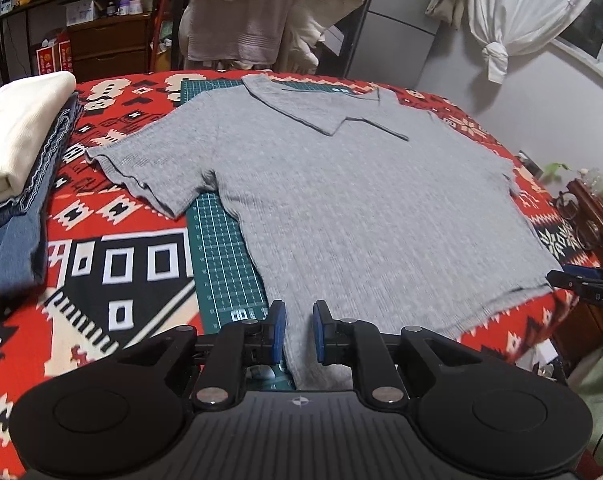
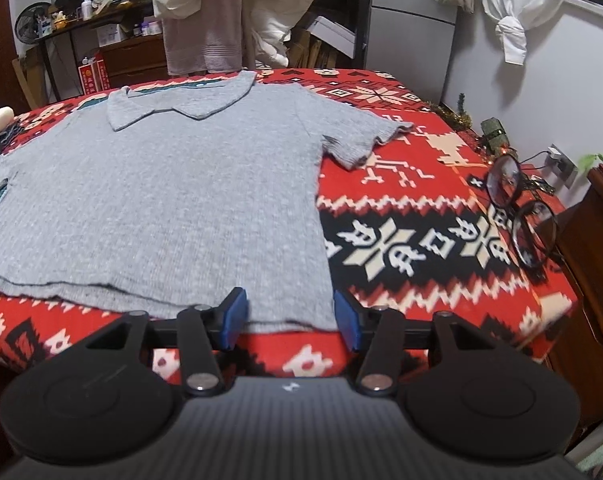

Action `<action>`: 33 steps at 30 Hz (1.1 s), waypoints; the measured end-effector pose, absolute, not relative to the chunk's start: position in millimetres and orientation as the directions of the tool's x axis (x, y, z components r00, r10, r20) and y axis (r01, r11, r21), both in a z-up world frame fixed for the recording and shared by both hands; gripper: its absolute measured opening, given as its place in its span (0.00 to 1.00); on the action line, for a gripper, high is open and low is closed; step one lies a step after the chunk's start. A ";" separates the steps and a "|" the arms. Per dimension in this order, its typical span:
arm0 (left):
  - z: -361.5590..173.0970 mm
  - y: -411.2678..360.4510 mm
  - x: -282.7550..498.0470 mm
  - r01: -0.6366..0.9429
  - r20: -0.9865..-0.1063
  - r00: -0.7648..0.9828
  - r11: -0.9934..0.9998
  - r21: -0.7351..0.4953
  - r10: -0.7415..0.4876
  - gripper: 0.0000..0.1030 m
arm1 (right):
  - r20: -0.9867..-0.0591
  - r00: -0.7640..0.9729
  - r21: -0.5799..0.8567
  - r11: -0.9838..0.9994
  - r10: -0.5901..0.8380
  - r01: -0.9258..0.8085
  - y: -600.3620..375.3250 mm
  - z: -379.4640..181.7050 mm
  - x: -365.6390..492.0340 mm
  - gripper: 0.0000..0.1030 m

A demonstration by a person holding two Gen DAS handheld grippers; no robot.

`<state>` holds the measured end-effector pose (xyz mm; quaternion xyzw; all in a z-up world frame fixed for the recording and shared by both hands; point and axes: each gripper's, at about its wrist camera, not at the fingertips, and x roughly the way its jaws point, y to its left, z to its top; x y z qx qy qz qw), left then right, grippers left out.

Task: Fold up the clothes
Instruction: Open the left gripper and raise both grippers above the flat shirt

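Counted on the bed:

- Grey polo shirt (image 1: 341, 200): one, spread flat, with two short sleeves and one collar.
- Patterned red blanket (image 2: 421, 208): one, under everything.
- Green cutting mat (image 1: 221, 264): one, partly covered by the shirt.
- Folded garments stacked at the left edge: two, a cream piece (image 1: 17, 136) over a denim piece (image 1: 13, 248).
- Pairs of eyeglasses (image 2: 517, 212): one.
- Grippers: two, left (image 1: 299, 332) and right (image 2: 289, 322), each with two blue pads.

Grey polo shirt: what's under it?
Under the grey polo shirt lies a green cutting mat, showing along its left side and near the collar, on the red patterned cloth. How far the mat runs beneath is covered.
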<state>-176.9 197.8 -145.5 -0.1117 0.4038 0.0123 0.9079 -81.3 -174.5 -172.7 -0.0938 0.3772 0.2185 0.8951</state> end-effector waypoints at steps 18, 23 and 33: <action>-143.2 148.2 -169.3 -0.037 -0.664 0.746 0.993 -0.116 -0.050 0.43 | -0.613 0.664 -0.021 0.831 0.428 -0.556 -102.6 -155.3 -102.7 0.65; -156.4 129.7 -162.8 0.003 -0.670 0.742 0.999 -0.044 -0.032 0.43 | -0.608 0.665 -0.036 0.822 0.433 -0.569 -81.2 -170.9 -107.3 0.70; -172.7 130.2 -177.6 0.006 -0.639 0.769 1.000 0.005 -0.001 0.52 | -0.588 0.705 -0.021 0.864 0.396 -0.503 -90.6 -194.2 -117.5 0.86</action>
